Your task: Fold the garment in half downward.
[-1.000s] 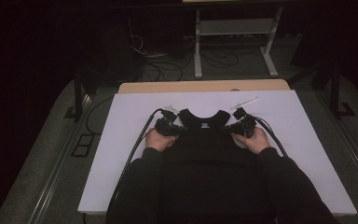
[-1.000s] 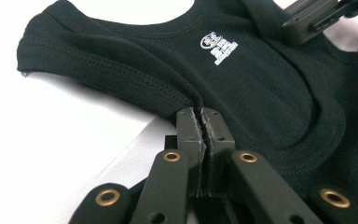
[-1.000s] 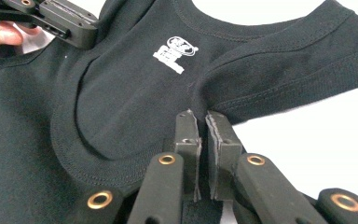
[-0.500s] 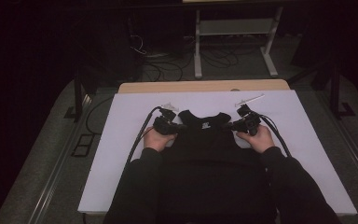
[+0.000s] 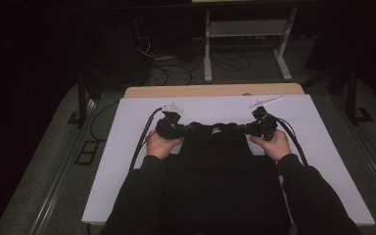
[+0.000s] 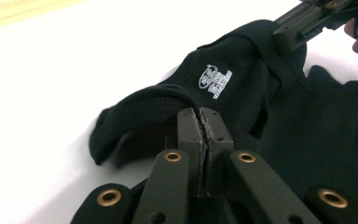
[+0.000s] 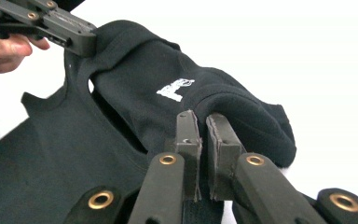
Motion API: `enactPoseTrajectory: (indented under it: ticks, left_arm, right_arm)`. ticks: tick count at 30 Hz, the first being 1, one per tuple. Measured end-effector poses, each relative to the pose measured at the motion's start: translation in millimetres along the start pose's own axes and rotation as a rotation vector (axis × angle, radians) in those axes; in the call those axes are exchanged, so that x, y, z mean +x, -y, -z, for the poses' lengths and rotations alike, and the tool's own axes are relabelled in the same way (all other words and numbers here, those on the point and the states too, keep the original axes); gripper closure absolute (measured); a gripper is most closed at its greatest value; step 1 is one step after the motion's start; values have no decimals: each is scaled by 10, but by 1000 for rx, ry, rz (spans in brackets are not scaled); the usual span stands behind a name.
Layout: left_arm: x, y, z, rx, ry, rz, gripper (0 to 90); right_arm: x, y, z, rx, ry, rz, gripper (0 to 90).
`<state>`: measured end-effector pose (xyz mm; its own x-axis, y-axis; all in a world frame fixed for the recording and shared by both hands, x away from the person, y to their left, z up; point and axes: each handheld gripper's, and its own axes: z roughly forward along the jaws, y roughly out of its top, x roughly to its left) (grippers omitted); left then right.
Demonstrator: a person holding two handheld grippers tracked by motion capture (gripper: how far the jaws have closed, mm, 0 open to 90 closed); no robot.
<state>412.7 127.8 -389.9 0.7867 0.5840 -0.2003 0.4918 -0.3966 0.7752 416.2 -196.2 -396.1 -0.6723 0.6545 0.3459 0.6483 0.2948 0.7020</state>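
A black sleeveless garment [image 5: 215, 166] with a small white logo [image 6: 216, 80] lies on the white table [image 5: 127, 161], its neck end away from the person. My left gripper [image 5: 188, 129] is shut on the garment's left shoulder, seen close in the left gripper view [image 6: 203, 116] with cloth pinched between the jaws. My right gripper [image 5: 242, 129] is shut on the other shoulder [image 7: 201, 121]. Both hold the top edge raised off the table, and the neck end [image 7: 144, 107] folds over between them. Each gripper view shows the other gripper [image 6: 298, 32] [image 7: 81, 39] gripping farther off.
A wooden strip [image 5: 210, 90] borders the table's far edge. Beyond it on the dark floor stand a light metal frame [image 5: 245, 34] and loose cables [image 5: 171, 68]. Black cables [image 5: 142, 142] trail from both grippers across the table.
Both hands have risen a little with the garment's shoulders in the grippers, lifting its top edge higher off the table. The jaws have stayed shut.
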Motion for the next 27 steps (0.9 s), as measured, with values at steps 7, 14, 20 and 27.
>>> enactPoseTrajectory:
  ticks: [7,14,20,27]
  left_arm:
    - [-90,5,145,-35,5,-10,872]
    - [-205,122,256,-56,13,-24,872]
    - [-308,256,317,-67,34,-24,872]
    - [-436,366,378,-81,43,-27,872]
  right_arm:
    - [143,-21,192,-64,-18,19,831]
    - [294,68,306,-78,-36,38,831]
    - [398,206,348,-67,-41,54,831]
    - [502,378,376,-68,-44,67,830]
